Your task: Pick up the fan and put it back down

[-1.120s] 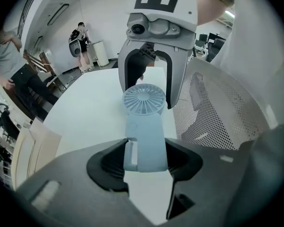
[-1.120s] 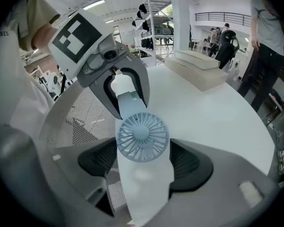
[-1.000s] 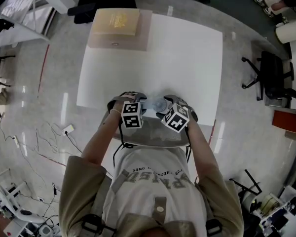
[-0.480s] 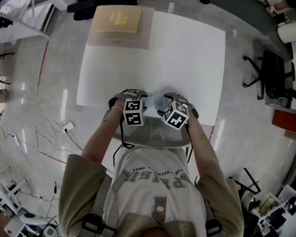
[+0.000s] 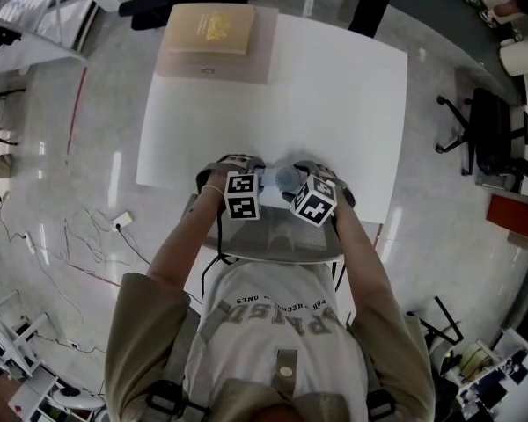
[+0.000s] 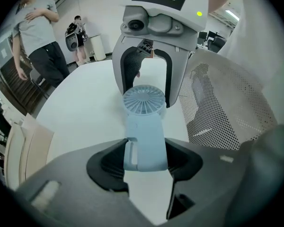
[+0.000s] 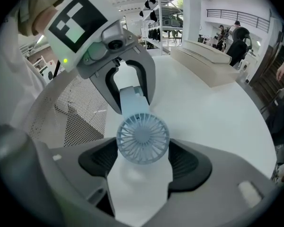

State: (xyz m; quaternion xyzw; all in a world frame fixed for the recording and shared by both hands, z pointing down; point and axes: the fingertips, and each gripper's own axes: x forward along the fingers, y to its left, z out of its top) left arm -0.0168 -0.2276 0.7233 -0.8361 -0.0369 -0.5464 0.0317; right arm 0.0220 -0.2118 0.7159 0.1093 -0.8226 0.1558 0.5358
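A light blue hand-held fan (image 5: 280, 180) hangs low over the front edge of the white table (image 5: 334, 86), held between both grippers. My left gripper (image 5: 259, 181) is shut on the fan's flat handle (image 6: 144, 143), with a pad against each side. Its round grille head (image 6: 144, 100) points away toward my right gripper (image 6: 146, 94). The right gripper (image 7: 143, 157) is shut on that round head (image 7: 143, 137), one pad on each side of the rim. Beyond it the handle runs into the left gripper (image 7: 130, 100). I cannot tell whether the fan touches the tabletop.
A tan flat box (image 5: 211, 32) lies at the table's far left corner. A grey mesh chair back (image 5: 273, 240) stands between the person and the table. People stand beyond the table (image 6: 38, 32). Black office chairs (image 5: 488, 134) and floor cables (image 5: 97, 236) surround it.
Both grippers stay on the fan in nearly the same place. The head view has shifted a little, and dark-trousered legs now show at the table's far edge.
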